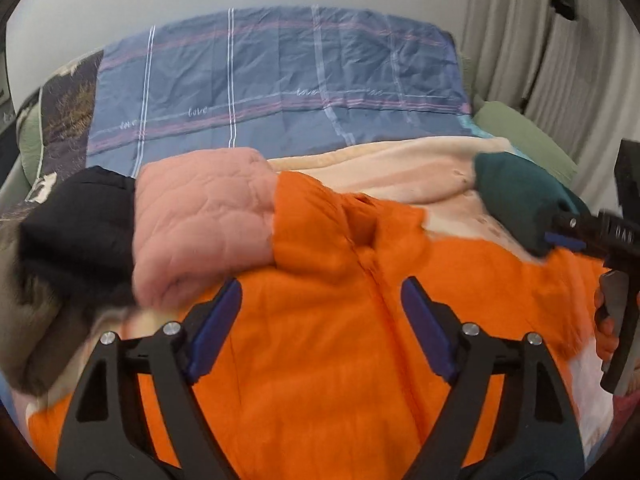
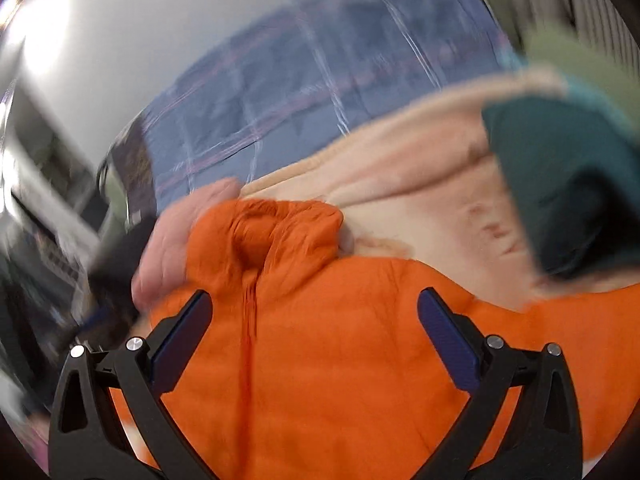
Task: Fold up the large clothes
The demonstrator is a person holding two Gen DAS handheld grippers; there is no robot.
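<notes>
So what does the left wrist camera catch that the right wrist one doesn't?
Only the left view shows the other handheld tool, the right gripper, coming in from the right edge beside the dark green garment, plus the pale curtain in sharp detail. Only the right view, which is blurred, shows dim room clutter along its left side. Both share the orange jacket under open jaws, the pink quilted garment, the cream blanket and the blue checked sheet.

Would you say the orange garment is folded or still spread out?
Spread out: the orange garment lies broad across the bed, collar bunched, under both open claws.
</notes>
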